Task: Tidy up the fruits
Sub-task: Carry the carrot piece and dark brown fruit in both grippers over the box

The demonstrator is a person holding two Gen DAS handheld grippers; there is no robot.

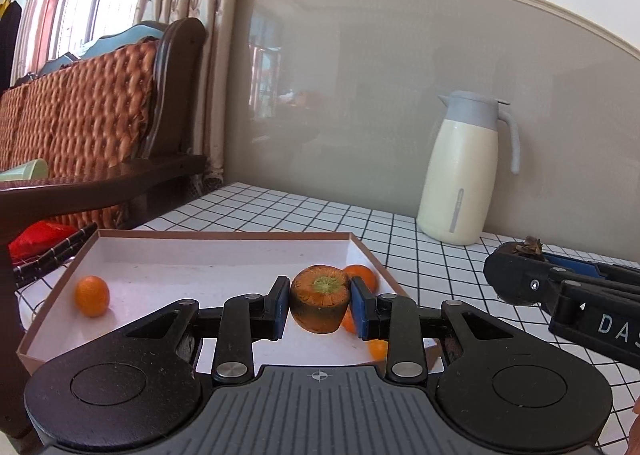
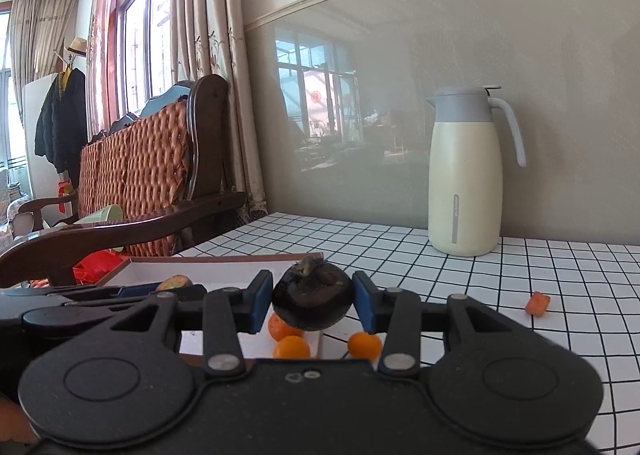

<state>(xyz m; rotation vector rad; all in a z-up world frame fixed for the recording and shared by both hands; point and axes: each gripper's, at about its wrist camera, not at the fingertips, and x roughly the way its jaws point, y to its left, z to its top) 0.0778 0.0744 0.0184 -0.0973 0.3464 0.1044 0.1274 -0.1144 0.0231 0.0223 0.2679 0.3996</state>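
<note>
Checked tablecloth (image 2: 520, 275); right-view-only carrot chunk (image 2: 538, 303).

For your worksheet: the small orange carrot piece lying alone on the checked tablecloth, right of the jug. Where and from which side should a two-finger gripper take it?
Grip the carrot piece across its short, flattish sides, coming down from above. It is a stubby chunk lying low on the tablecloth with open cloth around it, so a side approach would likely scrape the table.
</note>
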